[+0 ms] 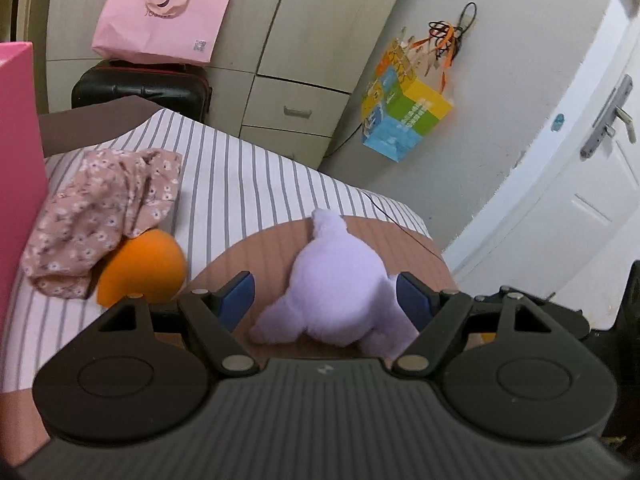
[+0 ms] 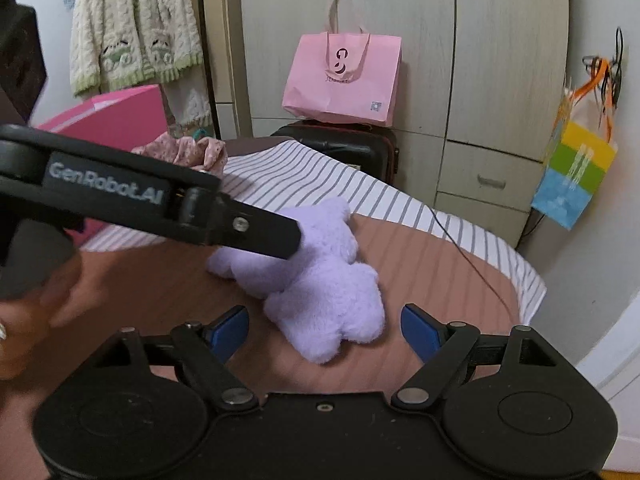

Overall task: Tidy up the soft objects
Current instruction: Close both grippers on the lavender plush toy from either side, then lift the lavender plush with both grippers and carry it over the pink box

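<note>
Plush (image 1: 340,292): lilac, soft, lying on a brown mat (image 1: 404,236) over the striped bedsheet (image 1: 248,184). In the left wrist view it sits at lower centre, its rump between the two blue pads of the left gripper (image 1: 325,300); the right-hand pad touches or nearly touches its flank, the left-hand pad stands apart from it.

Left gripper: jaws wide, not pressing on the plush; nothing held. In the right wrist view one of its black fingers (image 2: 256,232) crosses from the left edge to mid-frame, its tip against the upper part of the plush (image 2: 324,276).

Right gripper (image 2: 322,330): jaws wide, empty. The plush lies just ahead of it at frame centre, its nearest lobe reaching down between the blue pads, clear of both.

Hand (image 2: 36,320): blurred, lower left of the right wrist view.

Orange cushion (image 1: 144,270): left of centre in the left wrist view, on the sheet, beside the mat; partly under the floral cloth (image 1: 100,216), which lies at middle left.

Pink box (image 1: 16,168): left edge.

Pink bag (image 1: 164,8): upper left, standing on a black suitcase (image 1: 140,88) against the wardrobe (image 1: 320,40).

Coloured bag (image 1: 404,116): hanging on the wall, right of centre.

Door (image 1: 580,160): right edge.

Knit jacket (image 2: 136,28): hanging, upper left of the right wrist view.
</note>
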{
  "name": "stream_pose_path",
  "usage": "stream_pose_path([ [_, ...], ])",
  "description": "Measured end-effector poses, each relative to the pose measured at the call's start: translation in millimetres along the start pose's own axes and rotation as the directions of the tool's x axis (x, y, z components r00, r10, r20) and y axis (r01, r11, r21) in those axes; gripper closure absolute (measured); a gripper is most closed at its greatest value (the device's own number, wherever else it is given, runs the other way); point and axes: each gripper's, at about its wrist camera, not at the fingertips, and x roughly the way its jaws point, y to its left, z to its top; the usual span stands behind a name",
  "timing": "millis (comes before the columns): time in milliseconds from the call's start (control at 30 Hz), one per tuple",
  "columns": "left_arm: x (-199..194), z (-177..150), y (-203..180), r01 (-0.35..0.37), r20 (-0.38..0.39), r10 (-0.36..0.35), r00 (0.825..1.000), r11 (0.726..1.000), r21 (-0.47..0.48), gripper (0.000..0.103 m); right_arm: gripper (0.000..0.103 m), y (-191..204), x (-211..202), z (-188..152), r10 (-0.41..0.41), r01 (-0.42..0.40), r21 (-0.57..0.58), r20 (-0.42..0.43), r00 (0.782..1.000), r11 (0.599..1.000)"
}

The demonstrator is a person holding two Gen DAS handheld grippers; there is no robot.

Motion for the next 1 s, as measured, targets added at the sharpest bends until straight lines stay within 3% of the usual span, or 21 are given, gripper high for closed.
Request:
stream_pose_path([
  [200,14,-5,0,-0.014,-0.007,0.014,1.0,1.0,0.002,0.026,0.018,-3,9,3,0.026,-0.026,0.027,0.006,1.0,0.999],
  [300,15,-11,-13,-0.058,-0.004,0.059,0.998,0.992,0.115,0.029,0.037,0,7,0,0.024,-0.025,0.028,0.019,1.0,0.999],
  [367,14,-12,-14,-0.032,-0.01,0.033,0.999,0.993,0.114,0.042,0.045,1,4,-2,0.011,-0.011,0.031,0.021,1.0,0.999],
  [467,13,-9,-8,0.019,-0.035,-0.016,0.999,0.997,0.077,0.05,0.048,1,3,-4,-0.002,0.0,0.054,0.026,1.0,0.999],
  [600,7,-10,-8,0.042,-0.049,-0.039,0.998,0.998,0.056,0.053,0.051,5,-1,-4,-0.024,0.022,0.067,0.029,0.999,0.998],
  [1000,-38,-27,-25,0.012,-0.014,-0.011,1.0,0.991,0.135,0.054,0.051,22,-30,-14,-0.002,-0.003,0.121,0.038,0.999,0.993],
])
